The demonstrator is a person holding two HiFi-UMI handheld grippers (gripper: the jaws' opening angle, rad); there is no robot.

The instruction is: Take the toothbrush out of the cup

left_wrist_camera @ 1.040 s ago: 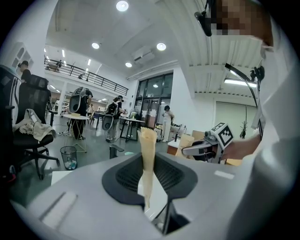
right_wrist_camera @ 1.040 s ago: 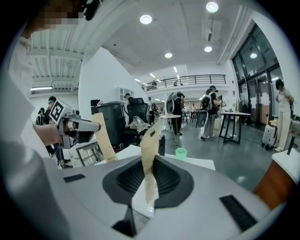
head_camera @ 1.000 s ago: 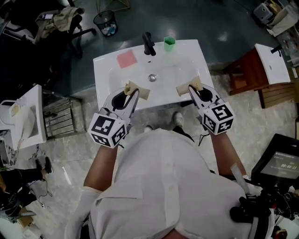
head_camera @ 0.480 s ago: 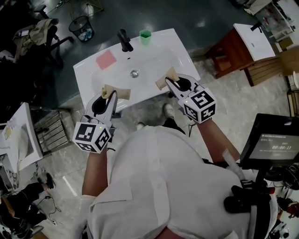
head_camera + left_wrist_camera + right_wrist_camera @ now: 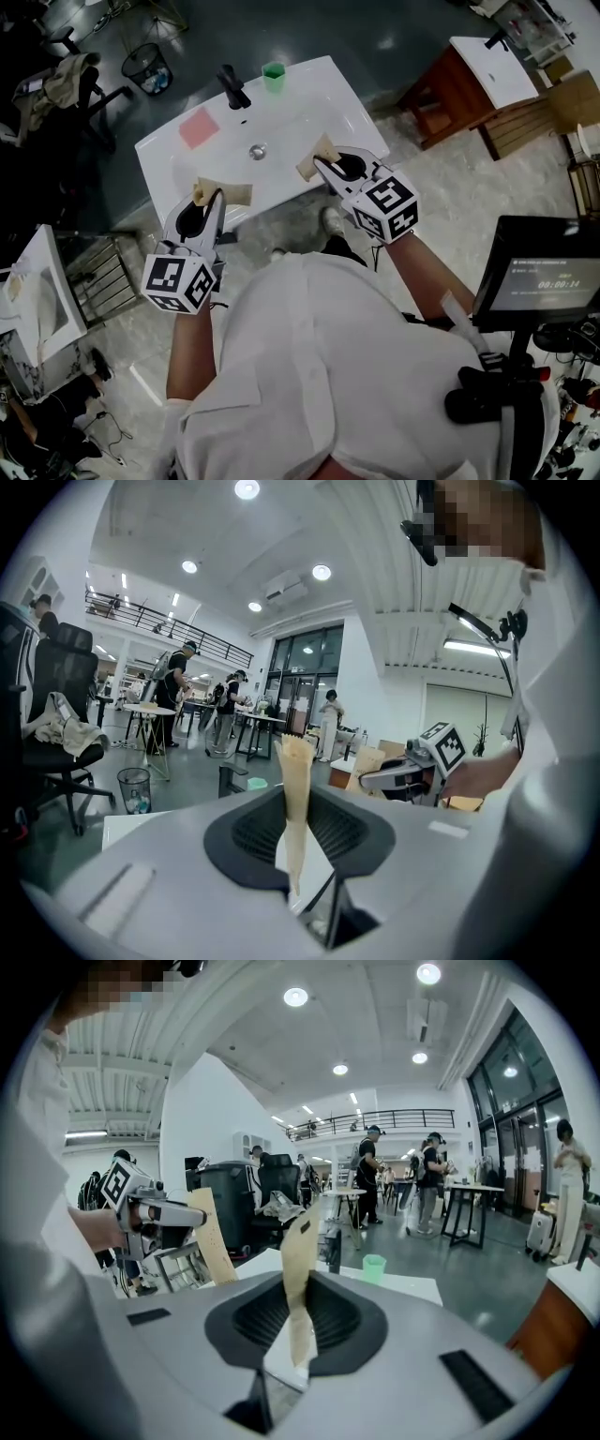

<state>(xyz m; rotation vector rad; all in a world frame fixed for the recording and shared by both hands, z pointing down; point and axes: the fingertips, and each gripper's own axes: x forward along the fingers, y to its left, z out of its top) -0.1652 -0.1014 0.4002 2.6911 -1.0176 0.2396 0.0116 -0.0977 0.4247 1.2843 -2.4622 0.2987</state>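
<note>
A small green cup (image 5: 273,76) stands on the back rim of a white sink (image 5: 330,82), right of the black faucet (image 5: 232,86). No toothbrush can be made out in it at this size. The cup also shows small in the right gripper view (image 5: 374,1267) and the left gripper view (image 5: 257,784). My left gripper (image 5: 223,193) hovers over the sink's front rim at the left, my right gripper (image 5: 314,159) over the front rim at the right. Both are well short of the cup. In each gripper view the tan pads (image 5: 295,761) (image 5: 302,1237) meet as one strip with nothing between them.
A pink square (image 5: 198,127) lies on the sink's back left and a drain (image 5: 257,151) sits mid-basin. Around it are a waste bin (image 5: 147,67), an office chair (image 5: 58,86), a wooden stand (image 5: 469,98) with a second basin, and a monitor (image 5: 539,281).
The head view has swung, so the sink now sits further left and higher in the picture. Both grippers stay over the front rim with their jaws unchanged.
</note>
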